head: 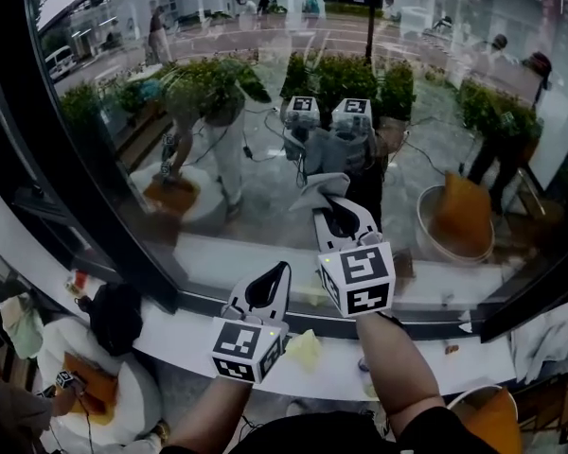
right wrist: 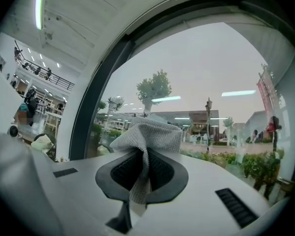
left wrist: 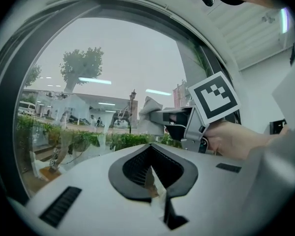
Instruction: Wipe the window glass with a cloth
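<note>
The glass [head: 426,140] fills most of the head view in front of you, and it shows a street, green bushes and faint reflections of people and of your two marker cubes. A dark frame [head: 76,178] runs along its left side and along the bottom. Below the frame lies a white sill [head: 185,334]. Your right tool [head: 333,206] is raised in front of the lower middle part of the glass and points toward it, with your right hand [left wrist: 231,139] behind its cube. Its jaws are closed on the cloth [right wrist: 147,134], a grey woven one. The cloth is pinched between the black pads, and a bunch of it stands out past the tips, on the glass side. The bunch is very near the glass, but I cannot tell if it really touches it. Your left tool [head: 279,274] is lower and to the left of the right one, over the sill and the bottom frame, and well apart from the cloth. Its jaws are narrow, with only a thin slit between the pads, and I see nothing held there. Just beside this tool, a small pale yellow crumpled piece [head: 303,346] lies on the sill.
</note>
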Available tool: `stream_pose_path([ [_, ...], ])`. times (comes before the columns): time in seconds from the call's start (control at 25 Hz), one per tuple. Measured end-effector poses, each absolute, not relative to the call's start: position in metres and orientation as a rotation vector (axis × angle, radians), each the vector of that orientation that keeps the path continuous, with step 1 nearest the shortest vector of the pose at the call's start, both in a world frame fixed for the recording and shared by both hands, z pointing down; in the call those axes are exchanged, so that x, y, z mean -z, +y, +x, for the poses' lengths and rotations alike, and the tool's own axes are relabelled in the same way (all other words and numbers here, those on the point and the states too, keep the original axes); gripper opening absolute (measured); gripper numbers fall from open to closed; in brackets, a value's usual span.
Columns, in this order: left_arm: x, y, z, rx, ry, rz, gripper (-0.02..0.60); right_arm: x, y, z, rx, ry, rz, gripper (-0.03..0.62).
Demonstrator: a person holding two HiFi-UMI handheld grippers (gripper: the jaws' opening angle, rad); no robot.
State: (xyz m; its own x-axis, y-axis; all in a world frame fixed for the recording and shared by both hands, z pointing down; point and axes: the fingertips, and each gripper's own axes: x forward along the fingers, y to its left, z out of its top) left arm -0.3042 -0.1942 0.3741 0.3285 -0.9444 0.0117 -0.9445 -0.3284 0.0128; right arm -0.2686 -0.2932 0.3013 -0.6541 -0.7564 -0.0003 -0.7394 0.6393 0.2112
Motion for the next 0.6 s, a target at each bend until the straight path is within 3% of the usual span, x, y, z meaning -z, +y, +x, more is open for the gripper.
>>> stream_pose_path([
  [0.6, -0.342, -0.218, -0.284, 0.12, -1.715, 2.645, 0.008, -0.271, -0.316, -0.258, 0.31, -2.678, 1.373, 0.039],
])
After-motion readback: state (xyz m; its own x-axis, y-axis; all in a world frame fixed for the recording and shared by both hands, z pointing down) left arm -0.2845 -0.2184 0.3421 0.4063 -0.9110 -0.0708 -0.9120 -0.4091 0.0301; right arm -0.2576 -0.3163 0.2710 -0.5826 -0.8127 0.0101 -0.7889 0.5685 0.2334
